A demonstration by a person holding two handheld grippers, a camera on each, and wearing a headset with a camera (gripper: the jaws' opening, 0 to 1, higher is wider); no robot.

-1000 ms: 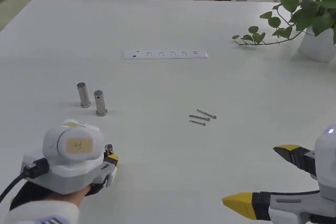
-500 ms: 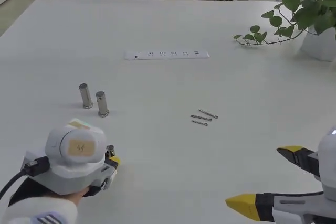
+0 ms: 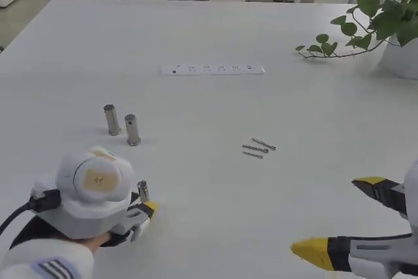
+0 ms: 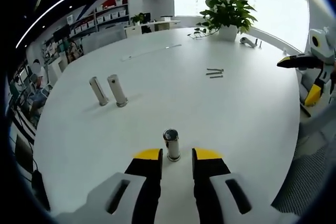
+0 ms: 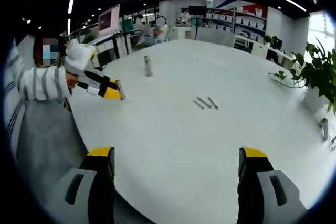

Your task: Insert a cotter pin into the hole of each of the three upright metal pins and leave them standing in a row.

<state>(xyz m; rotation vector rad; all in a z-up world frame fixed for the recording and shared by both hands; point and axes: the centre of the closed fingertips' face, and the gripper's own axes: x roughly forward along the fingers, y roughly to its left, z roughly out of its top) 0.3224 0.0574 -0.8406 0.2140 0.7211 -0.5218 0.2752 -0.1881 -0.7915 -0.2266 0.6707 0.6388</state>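
Left gripper point(image 4: 178, 155) jaws narrow, flanking metal pin point(image 4: 171, 144), contact unclear. Right gripper point(image 5: 178, 156) wide open, empty. Cotter pins point(image 3: 259, 147) look thin, light, slippery: pinch mid-shank.

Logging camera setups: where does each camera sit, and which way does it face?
Head view: on the headset, looking down at the table; left gripper, sleeve, right gripper show.
Left gripper view: on that gripper, facing a metal pin between its jaws.
Right gripper view: on that gripper, facing the left gripper; own jaws show.
All share the cotter pins.
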